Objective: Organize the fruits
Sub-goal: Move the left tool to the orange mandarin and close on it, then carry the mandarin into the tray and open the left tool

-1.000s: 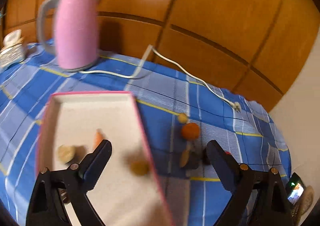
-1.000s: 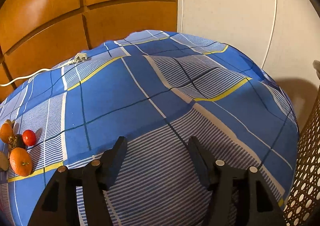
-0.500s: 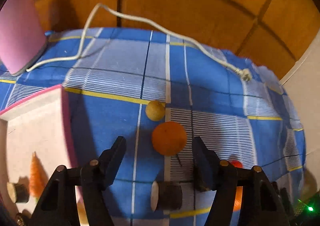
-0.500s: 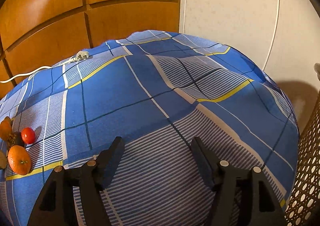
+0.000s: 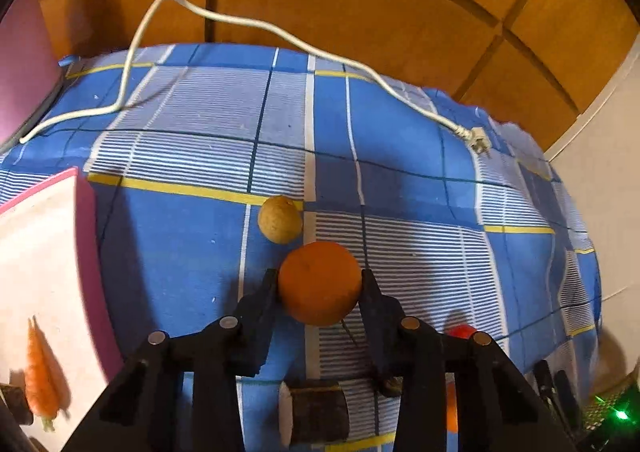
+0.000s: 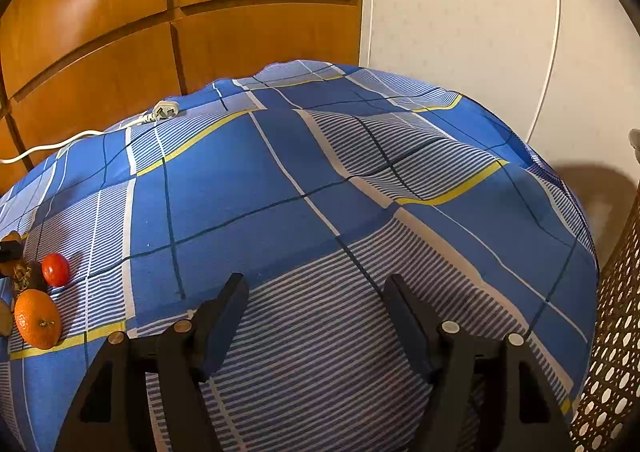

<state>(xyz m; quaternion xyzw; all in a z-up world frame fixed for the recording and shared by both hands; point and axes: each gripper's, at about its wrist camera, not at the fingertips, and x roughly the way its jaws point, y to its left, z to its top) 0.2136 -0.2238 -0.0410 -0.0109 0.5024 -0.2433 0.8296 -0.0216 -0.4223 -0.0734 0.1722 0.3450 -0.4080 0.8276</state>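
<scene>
In the left wrist view my left gripper (image 5: pixel 319 281) is shut on an orange (image 5: pixel 319 288), both fingertips pressed on its sides, on the blue checked tablecloth (image 5: pixel 192 236). A small yellowish round fruit (image 5: pixel 280 219) lies just beyond it. A red tomato (image 5: pixel 460 331) and a dark cut log piece (image 5: pixel 316 408) lie under the gripper body. A pink-rimmed white tray (image 5: pixel 86 252) at left holds a carrot (image 5: pixel 40 372). In the right wrist view my right gripper (image 6: pixel 316 294) is open and empty above the cloth; another orange (image 6: pixel 38 318) and the tomato (image 6: pixel 56 270) lie far left.
A white power cord (image 5: pixel 280 34) with its plug (image 5: pixel 478 138) runs across the back of the table. A pink kettle (image 5: pixel 20 64) stands at the far left. Wooden panels are behind. A woven basket (image 6: pixel 616 332) stands off the table's right edge.
My left gripper has swung right from over the tray to the loose fruit and has closed on the orange. The right gripper has hardly moved.
</scene>
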